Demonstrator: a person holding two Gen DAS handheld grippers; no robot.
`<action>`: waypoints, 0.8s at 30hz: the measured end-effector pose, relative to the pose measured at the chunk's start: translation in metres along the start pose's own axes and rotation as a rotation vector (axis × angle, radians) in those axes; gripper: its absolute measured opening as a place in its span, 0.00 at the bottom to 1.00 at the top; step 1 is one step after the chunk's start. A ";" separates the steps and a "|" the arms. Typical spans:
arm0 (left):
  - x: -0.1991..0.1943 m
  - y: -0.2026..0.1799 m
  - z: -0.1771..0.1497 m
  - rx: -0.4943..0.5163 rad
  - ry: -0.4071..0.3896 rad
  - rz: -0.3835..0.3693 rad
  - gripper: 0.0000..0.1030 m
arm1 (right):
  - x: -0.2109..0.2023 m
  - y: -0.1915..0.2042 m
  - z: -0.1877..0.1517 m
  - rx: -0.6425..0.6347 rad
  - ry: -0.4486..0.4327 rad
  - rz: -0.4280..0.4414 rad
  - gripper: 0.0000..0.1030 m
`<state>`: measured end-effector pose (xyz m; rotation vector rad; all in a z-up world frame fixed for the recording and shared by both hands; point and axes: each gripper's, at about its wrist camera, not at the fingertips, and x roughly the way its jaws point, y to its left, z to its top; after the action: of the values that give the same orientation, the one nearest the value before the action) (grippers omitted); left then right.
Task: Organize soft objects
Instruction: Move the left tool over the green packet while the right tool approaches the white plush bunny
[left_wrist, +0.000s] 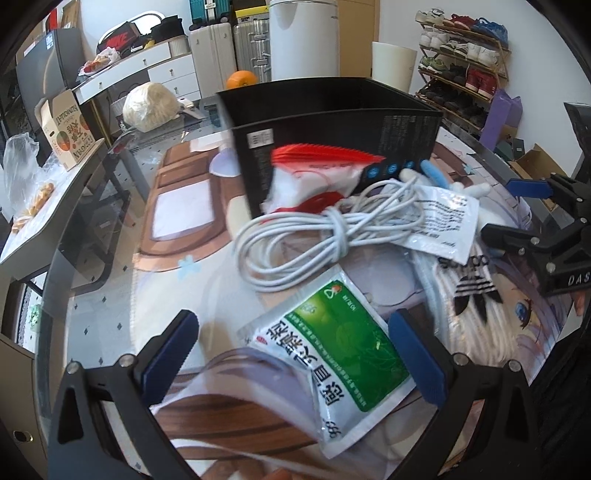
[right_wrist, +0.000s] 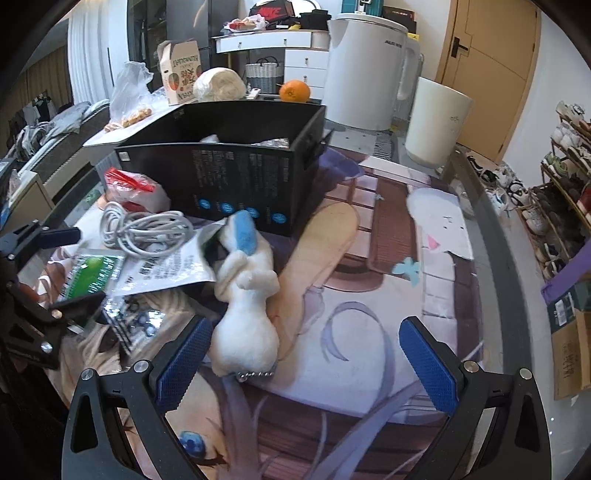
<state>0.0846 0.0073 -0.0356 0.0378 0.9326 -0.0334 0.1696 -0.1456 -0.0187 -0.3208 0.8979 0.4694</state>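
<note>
Fingers of the left gripper (left_wrist: 293, 354) stand spread around the green sachet (left_wrist: 332, 354) at lower centre, gripping nothing; the right gripper (right_wrist: 308, 356) is likewise spread, empty, the plush toy (right_wrist: 245, 295) beside its left pad. Pick-up seems underway. Next: close on the sachet, then lift it to the black box (left_wrist: 332, 122) at upper centre.

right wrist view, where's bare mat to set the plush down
Bare mat lies right of the white plush, between the black box and the right gripper, toward the white bin. Left of the plush is crowded: coiled cable, packets.
</note>
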 end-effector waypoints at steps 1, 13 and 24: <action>-0.001 0.002 -0.001 0.001 0.002 0.005 1.00 | 0.001 -0.003 0.000 0.001 0.004 -0.016 1.00; -0.007 0.023 -0.013 -0.047 0.014 0.013 1.00 | 0.015 -0.008 0.009 0.015 0.022 0.017 1.00; -0.007 0.025 -0.015 -0.038 0.006 -0.016 1.00 | 0.029 -0.003 0.021 0.019 0.018 0.081 0.71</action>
<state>0.0696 0.0333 -0.0382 -0.0045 0.9395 -0.0308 0.2011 -0.1315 -0.0298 -0.2727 0.9352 0.5328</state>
